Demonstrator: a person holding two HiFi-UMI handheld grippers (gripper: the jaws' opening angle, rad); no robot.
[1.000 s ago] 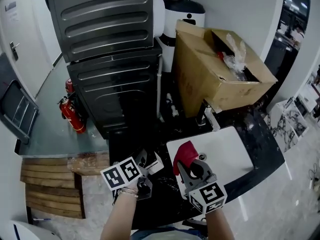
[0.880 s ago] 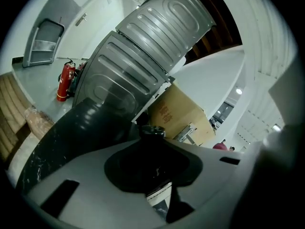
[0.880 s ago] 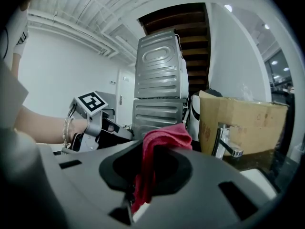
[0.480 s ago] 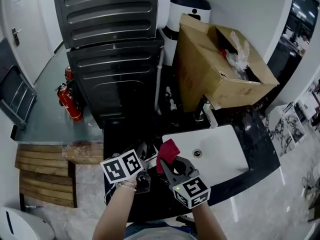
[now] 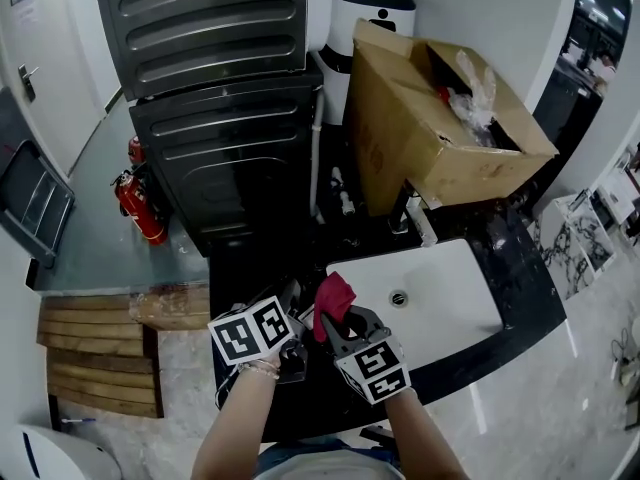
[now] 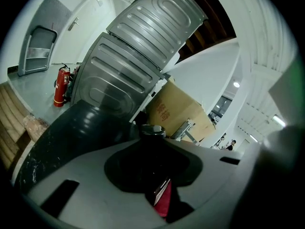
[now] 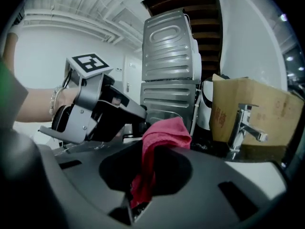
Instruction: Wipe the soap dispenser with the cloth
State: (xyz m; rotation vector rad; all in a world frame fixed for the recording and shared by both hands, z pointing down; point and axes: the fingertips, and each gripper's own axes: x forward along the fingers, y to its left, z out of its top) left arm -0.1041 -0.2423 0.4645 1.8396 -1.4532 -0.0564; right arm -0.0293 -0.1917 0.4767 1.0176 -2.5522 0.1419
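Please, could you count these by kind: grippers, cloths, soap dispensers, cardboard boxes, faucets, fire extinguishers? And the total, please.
grippers (left gripper, right gripper): 2
cloth: 1
soap dispenser: 1
cardboard box: 1
faucet: 1
fire extinguishers: 2
total: 8

Only the dark cap of the soap dispenser (image 6: 152,130) shows; the left gripper (image 6: 151,149) hides its body.
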